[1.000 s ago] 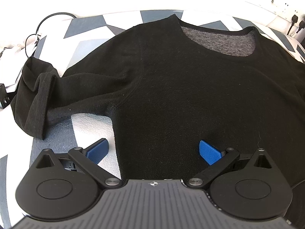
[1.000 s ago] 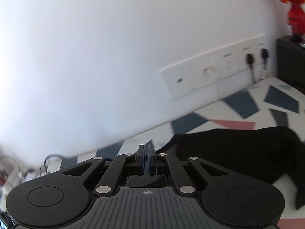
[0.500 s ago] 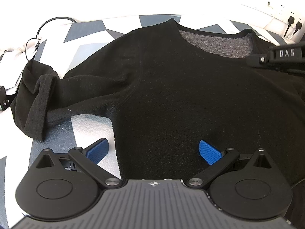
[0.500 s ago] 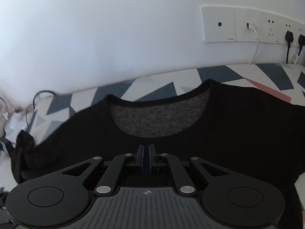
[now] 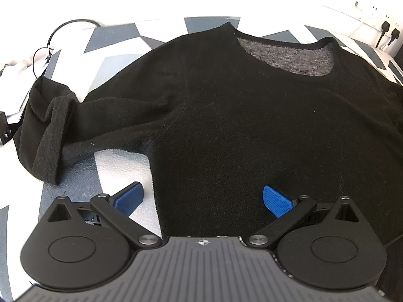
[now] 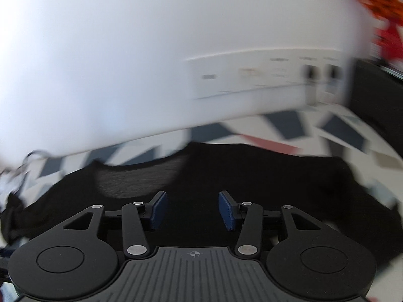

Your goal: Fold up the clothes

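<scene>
Left wrist view: my left gripper (image 5: 202,198) hangs wide open, one pad either side of the side edge of one black sweater (image 5: 252,125), spread flat on the patterned surface (image 5: 121,161) – one sleeve (image 5: 50,130) bunched, could snag a fold. Right wrist view: blurred; my right gripper (image 6: 192,210) has just been opening, nothing between – if it bites now it may miss the cloth edge.

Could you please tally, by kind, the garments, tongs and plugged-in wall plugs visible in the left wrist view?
Black sweater: 1
Tongs, the left tongs in this view: 1
Black plugs in the wall sockets: 2
Total: 4
</scene>
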